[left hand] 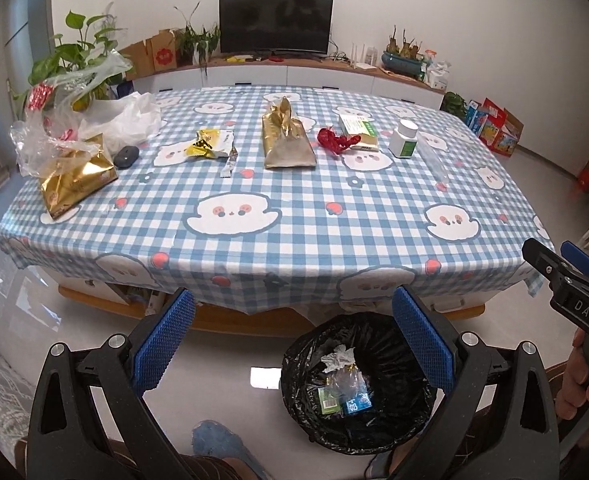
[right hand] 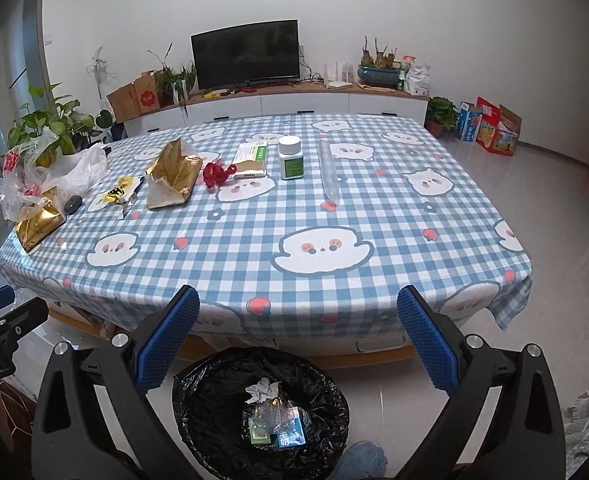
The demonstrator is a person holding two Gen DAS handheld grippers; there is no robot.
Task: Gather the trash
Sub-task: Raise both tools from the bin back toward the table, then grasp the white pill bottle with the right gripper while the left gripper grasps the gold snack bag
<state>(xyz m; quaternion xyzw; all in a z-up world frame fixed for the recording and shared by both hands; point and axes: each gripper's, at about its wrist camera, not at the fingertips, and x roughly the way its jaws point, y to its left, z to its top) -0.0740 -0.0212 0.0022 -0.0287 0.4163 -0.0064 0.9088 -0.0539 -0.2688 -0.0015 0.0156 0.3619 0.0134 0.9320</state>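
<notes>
Left gripper [left hand: 292, 344]: held low over the floor in front of the table, fingers spread wide apart, nothing between them.
Right gripper [right hand: 298, 344]: held at a like height, fingers likewise apart and empty; its tip was seen at the right edge of the left wrist view.
Bin [right hand: 214, 408]: black-lined, set on the floor just below and ahead of both grippers; crumpled paper and small boxes already lay in it.
Trash on the table [left hand: 294, 240]: all well ahead of and above the grippers, across the far half of the checked cloth.
Nearer the left gripper: gold bag [left hand: 74, 184] at the left corner, yellow wrapper [left hand: 210, 146] beyond it.
Nearer the right gripper: clear tube [right hand: 328, 172], white bottle [right hand: 291, 158], flat box [right hand: 250, 158].
Tube's long axis: running away from the right gripper, almost in line with its fingers.
Judgement: a forward and upward reach would be called for, and a turn of the wrist to close across the tube.
</notes>
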